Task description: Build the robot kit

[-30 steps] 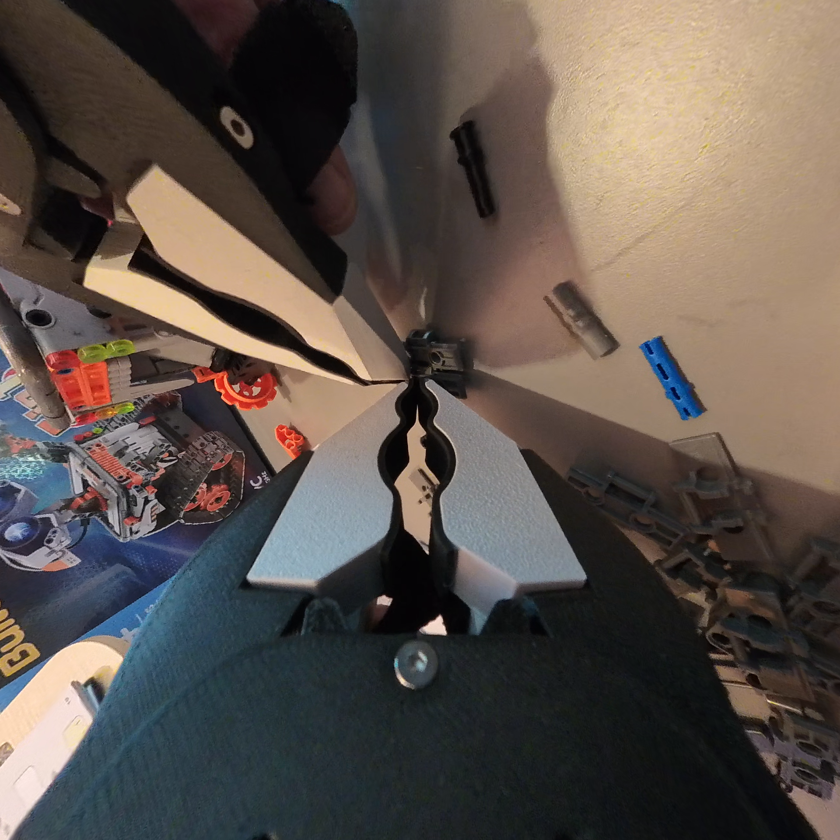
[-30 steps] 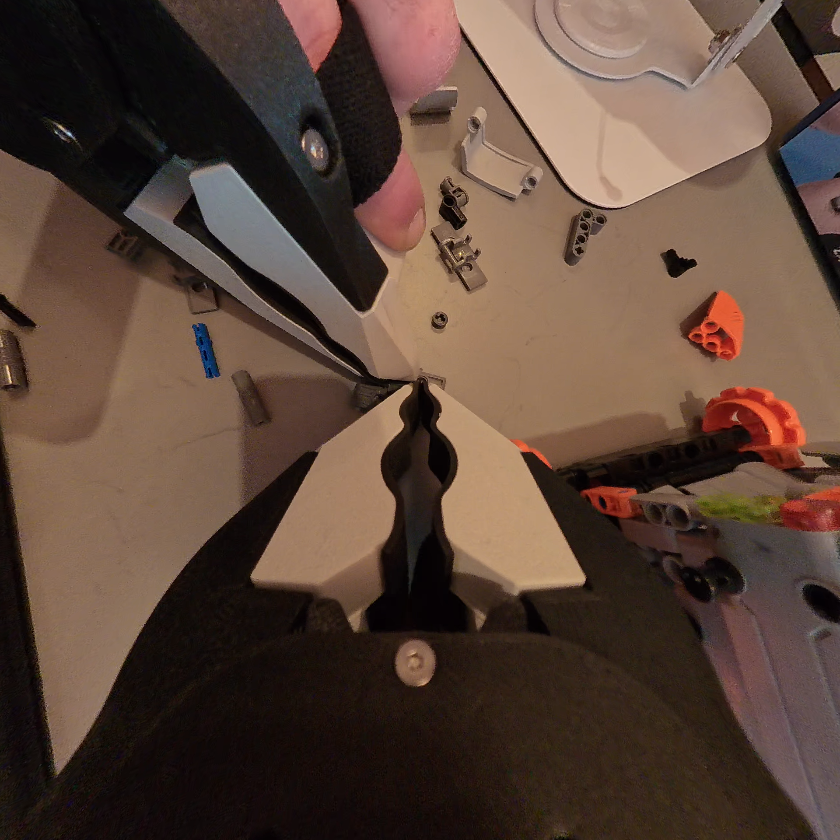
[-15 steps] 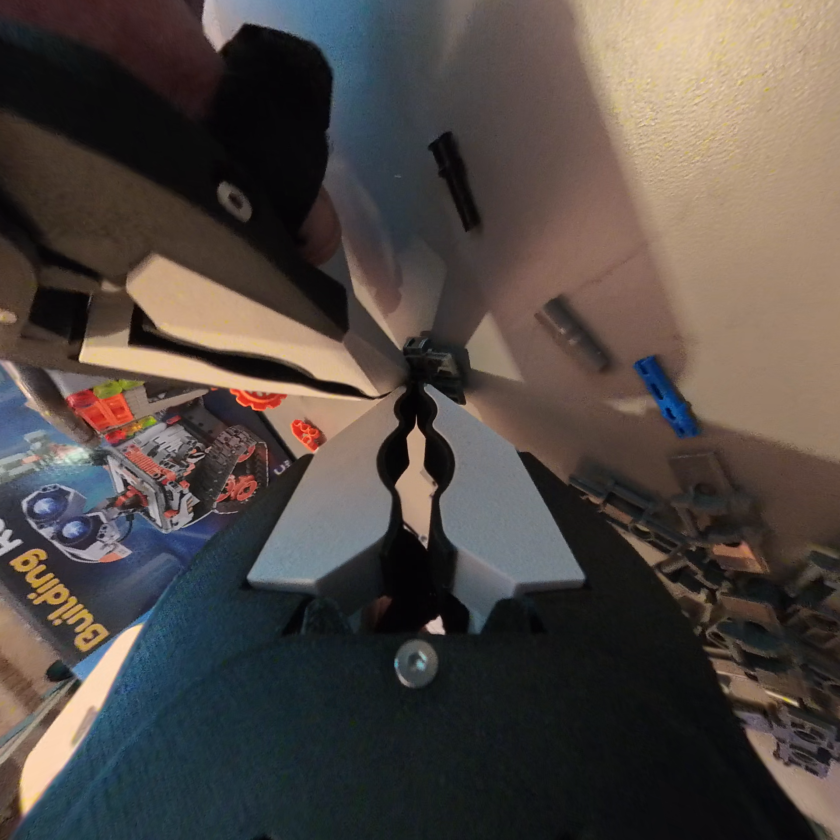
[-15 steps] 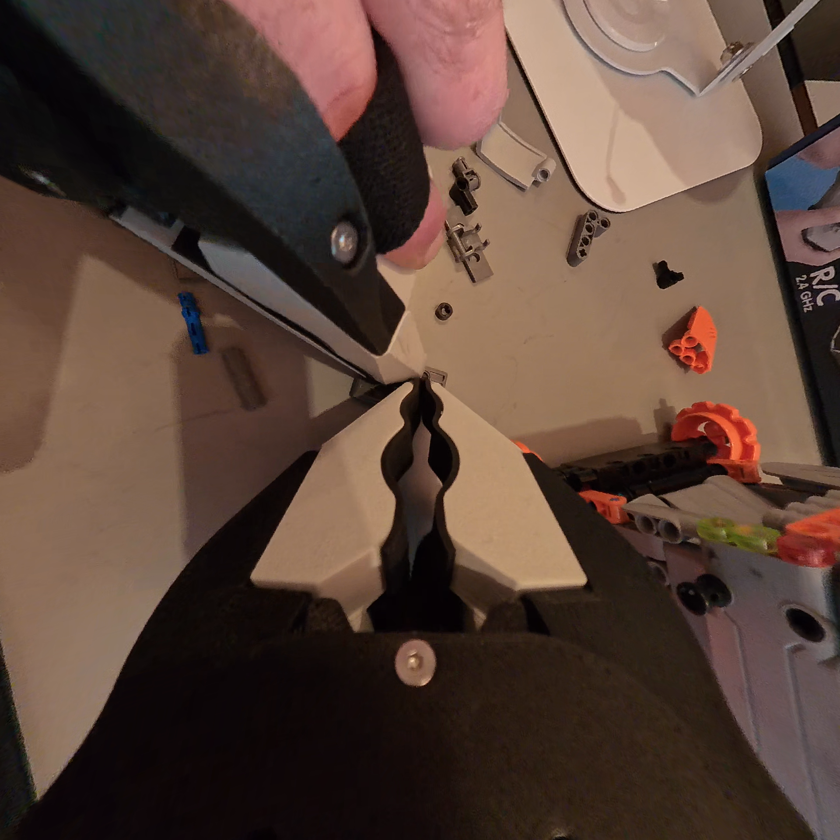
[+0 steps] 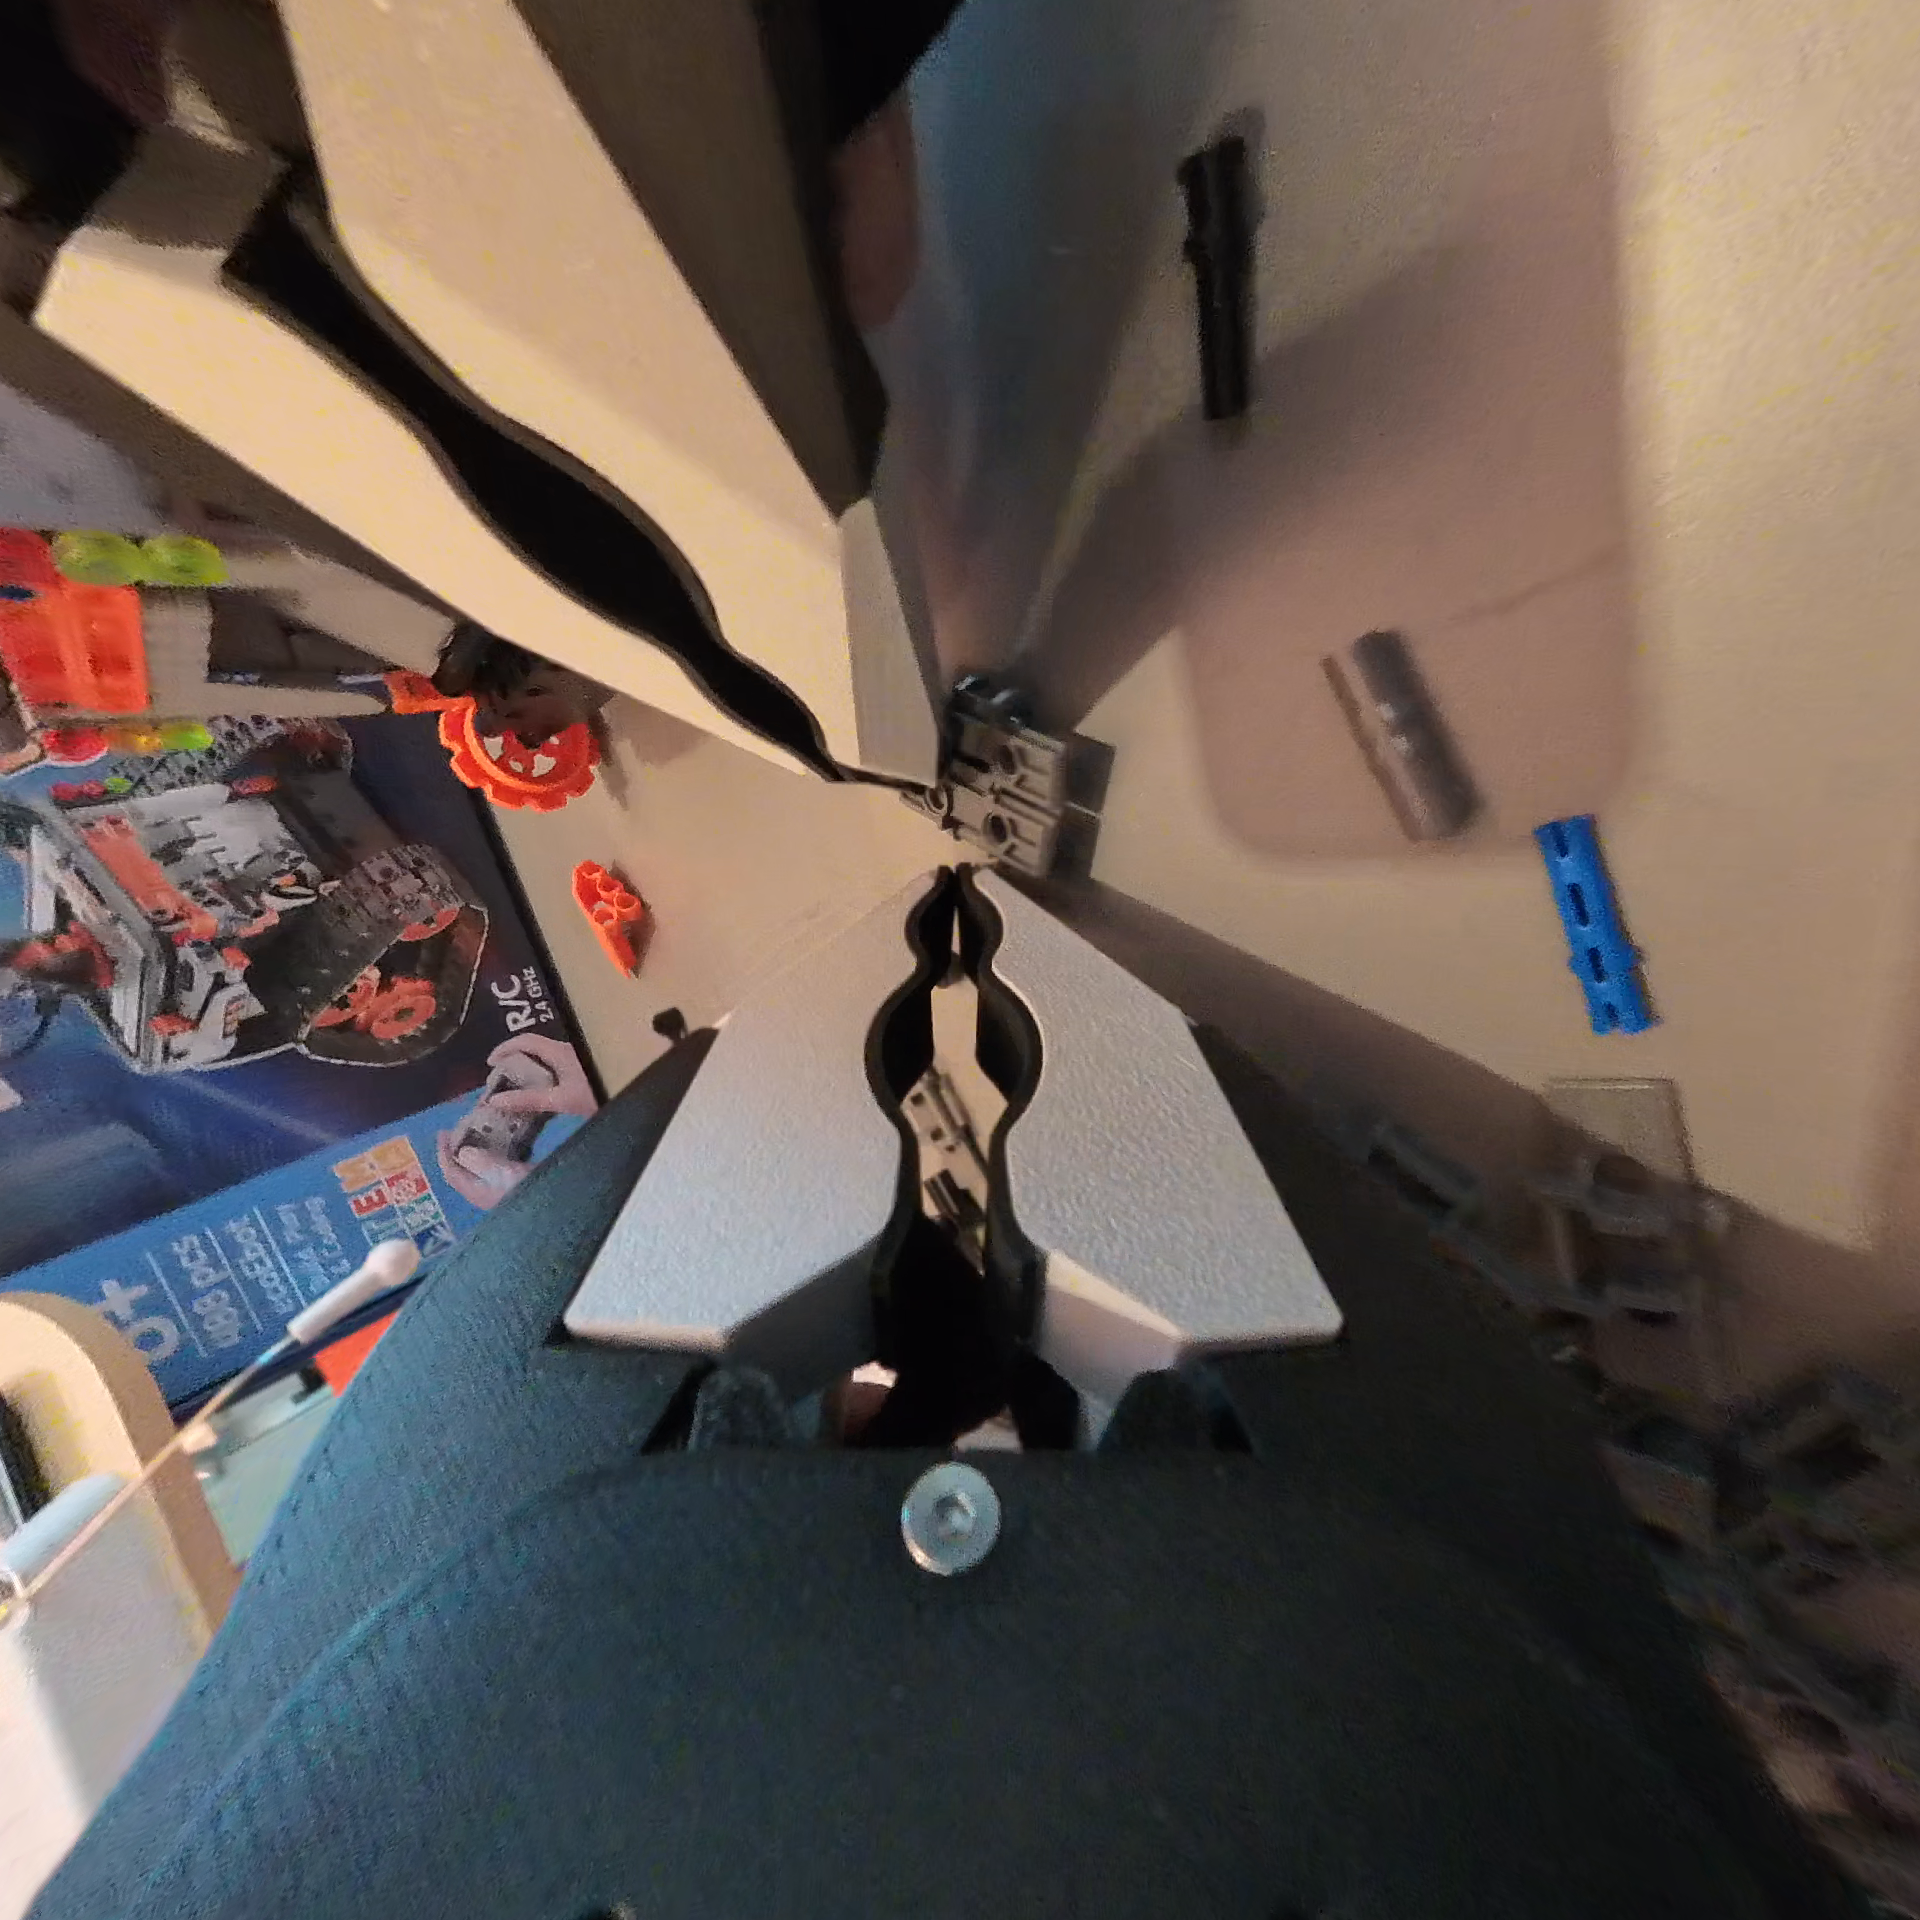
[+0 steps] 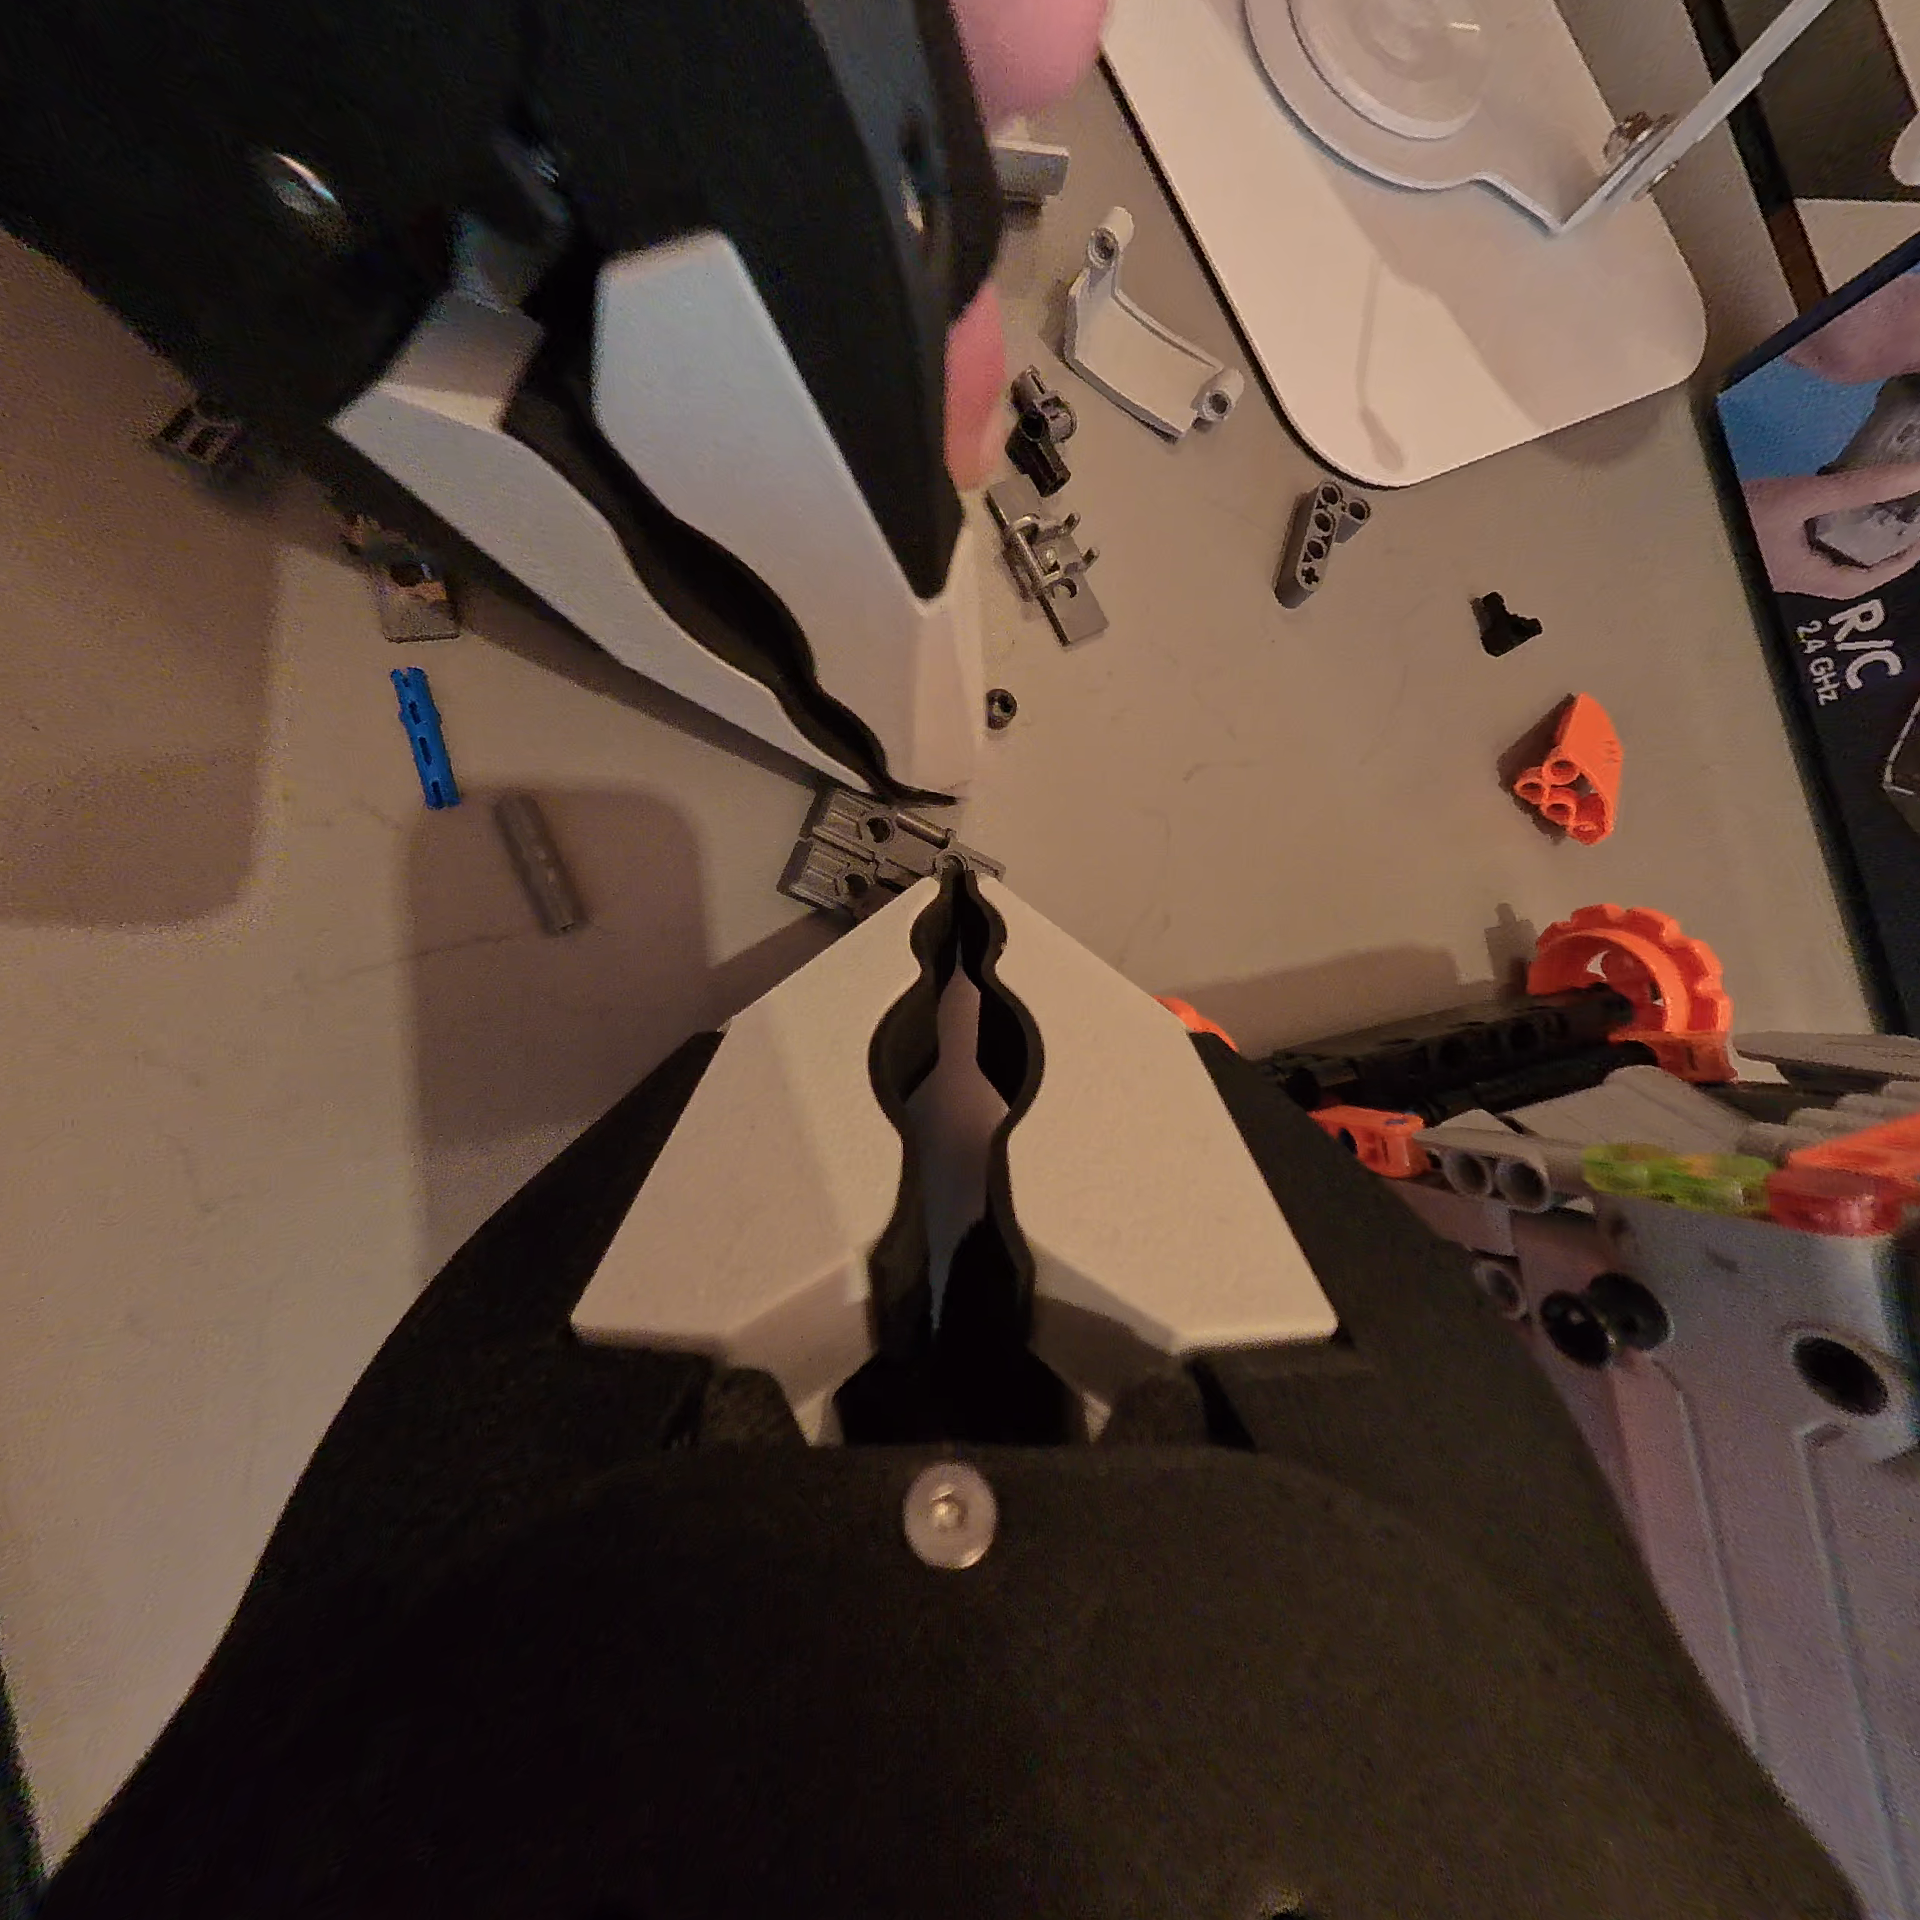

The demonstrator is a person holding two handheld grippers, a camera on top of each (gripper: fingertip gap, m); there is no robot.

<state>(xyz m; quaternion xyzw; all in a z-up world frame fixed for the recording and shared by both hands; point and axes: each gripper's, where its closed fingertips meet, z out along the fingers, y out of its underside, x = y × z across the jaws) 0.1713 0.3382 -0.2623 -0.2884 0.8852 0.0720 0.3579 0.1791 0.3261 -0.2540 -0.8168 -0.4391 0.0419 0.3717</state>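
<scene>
Two claws over counter (image 6: 1195, 790): right claw (image 6: 957, 871) pinched on grey link (image 6: 868, 854); left claw (image 5: 954, 875) closed, tips beside link; blue pin (image 6: 424, 738) near.

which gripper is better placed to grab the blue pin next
Left, probably. The blue pin lies on the side of the left gripper, whose shut tips sit beside the grey piece, while the right gripper is shut on that piece and would have to let go.
</scene>
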